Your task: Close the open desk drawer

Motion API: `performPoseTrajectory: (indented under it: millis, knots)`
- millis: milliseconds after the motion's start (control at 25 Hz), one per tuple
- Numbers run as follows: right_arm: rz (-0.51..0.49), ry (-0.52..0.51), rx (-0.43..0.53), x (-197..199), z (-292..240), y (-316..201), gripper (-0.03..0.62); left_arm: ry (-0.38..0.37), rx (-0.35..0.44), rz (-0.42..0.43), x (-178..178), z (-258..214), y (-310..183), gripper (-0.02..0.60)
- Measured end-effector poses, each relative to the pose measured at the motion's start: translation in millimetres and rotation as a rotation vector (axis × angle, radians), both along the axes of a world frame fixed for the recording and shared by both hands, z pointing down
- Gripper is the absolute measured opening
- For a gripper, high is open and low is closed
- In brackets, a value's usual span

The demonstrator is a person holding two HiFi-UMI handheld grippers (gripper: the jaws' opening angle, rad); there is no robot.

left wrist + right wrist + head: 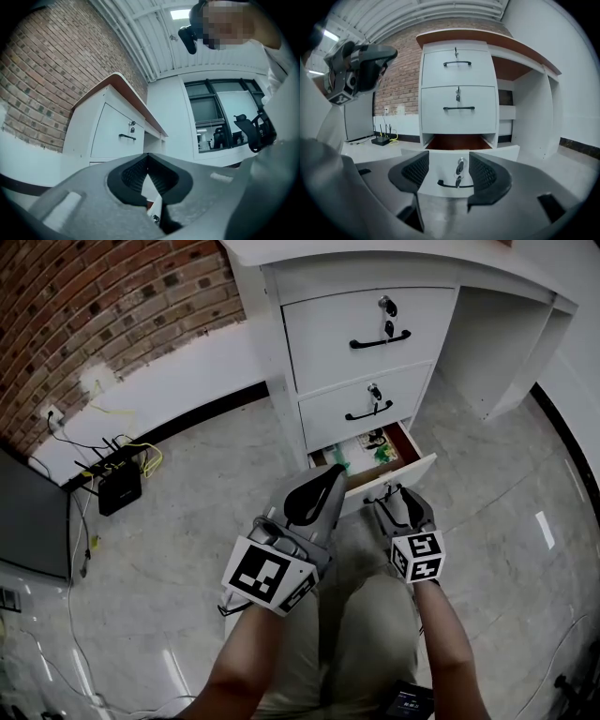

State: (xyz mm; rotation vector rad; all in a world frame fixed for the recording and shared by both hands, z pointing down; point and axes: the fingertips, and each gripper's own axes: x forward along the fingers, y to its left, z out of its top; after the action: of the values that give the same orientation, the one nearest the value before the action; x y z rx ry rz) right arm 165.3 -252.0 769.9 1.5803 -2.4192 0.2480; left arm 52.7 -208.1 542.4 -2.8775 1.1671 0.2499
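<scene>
Head view: grey floor [187,474] takes most of the frame, then the white table [375,257] set against a brick wall [103,296]. The table has three stacked drawers. The top two [361,320] are shut. The bottom drawer [417,468] is pulled out with its front toward me; there's small coloured stuff inside, can't tell what. My legs [375,634] are below both grippers.

My left gripper [336,472] is at left, its tip in line with the drawer's left front corner. Left gripper view: fingers closed tip to tip, nothing between them, aimed at the table's side.

My right gripper [397,498] is low, just in front of the drawer front. Right gripper view: fingers wide apart, framing the black handle [454,184] and the keys [460,166] in the lock, with the pads off the panel.

A black router [119,488] with cables [141,457] sits on the floor by the wall, well apart at left.
</scene>
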Motion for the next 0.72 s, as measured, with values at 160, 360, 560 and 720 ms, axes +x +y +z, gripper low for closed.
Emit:
performPoseTrajectory:
  millis: [160, 360, 560, 720]
  knots:
    - [0.007, 0.039, -0.049, -2, 29, -13, 0.264, 0.003, -0.008, 0.013, 5, 1, -6, 0.005]
    - [0.017, 0.083, -0.105, -8, 58, -25, 0.274, -0.015, -0.014, 0.012, 9, 6, -7, 0.005]
    - [0.023, 0.098, -0.095, -11, 68, -39, 0.278, -0.052, -0.009, 0.019, 17, 11, -7, 0.005]
    - [0.004, 0.077, -0.07, -10, 69, -40, 0.284, -0.055, -0.018, 0.028, 22, 16, -9, 0.005]
